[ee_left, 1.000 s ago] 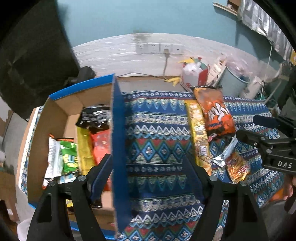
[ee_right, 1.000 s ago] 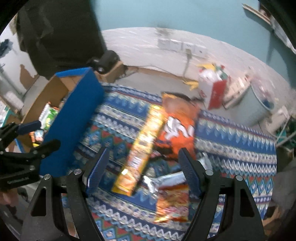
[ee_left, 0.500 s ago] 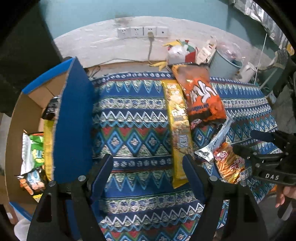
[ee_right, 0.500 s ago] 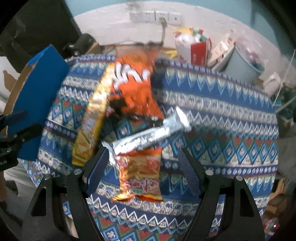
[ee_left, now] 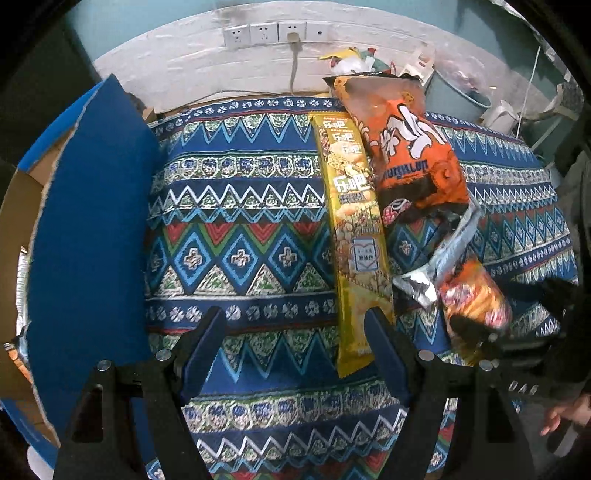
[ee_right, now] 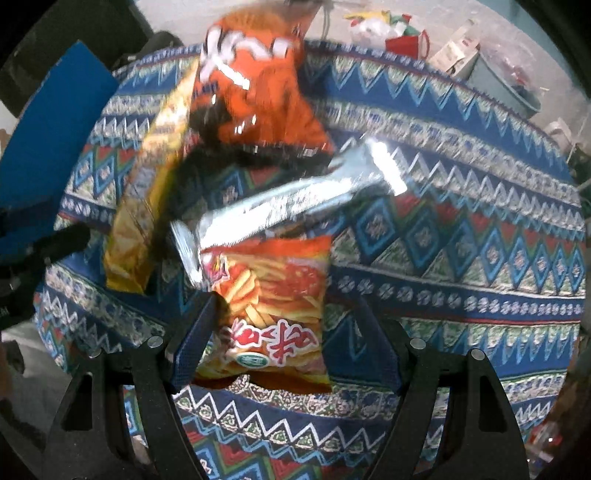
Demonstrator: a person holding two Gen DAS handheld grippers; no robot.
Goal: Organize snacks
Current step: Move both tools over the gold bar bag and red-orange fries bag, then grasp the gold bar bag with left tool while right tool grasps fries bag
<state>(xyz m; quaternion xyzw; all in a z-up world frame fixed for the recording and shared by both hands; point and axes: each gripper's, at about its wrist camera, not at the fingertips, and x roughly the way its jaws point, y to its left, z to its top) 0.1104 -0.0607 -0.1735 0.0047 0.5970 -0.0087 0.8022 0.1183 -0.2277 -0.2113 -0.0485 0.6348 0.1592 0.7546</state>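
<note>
Four snacks lie on the patterned cloth (ee_left: 240, 229): a big orange bag (ee_left: 406, 147) (ee_right: 255, 81), a long yellow packet (ee_left: 354, 221) (ee_right: 147, 184), a silver packet (ee_left: 443, 258) (ee_right: 295, 199) and a red fries packet (ee_left: 476, 299) (ee_right: 273, 302). My right gripper (ee_right: 284, 317) points down, open, straddling the fries packet; the left finger is at its edge, and a gap shows on the right. My left gripper (ee_left: 295, 332) is open over bare cloth, its right finger beside the yellow packet's lower end. A blue-flapped cardboard box (ee_left: 88, 221) (ee_right: 48, 140) stands at the left.
Wall sockets (ee_left: 266, 33) with a cable sit behind the table. A red-and-white bag (ee_right: 402, 40) and a grey bucket (ee_right: 506, 85) stand on the floor at the back right. A person's hand (ee_left: 565, 413) shows at the lower right.
Both grippers have sunk toward the table. The left one has shifted from over the box to the cloth beside it. The right one has come down around the fries packet.
</note>
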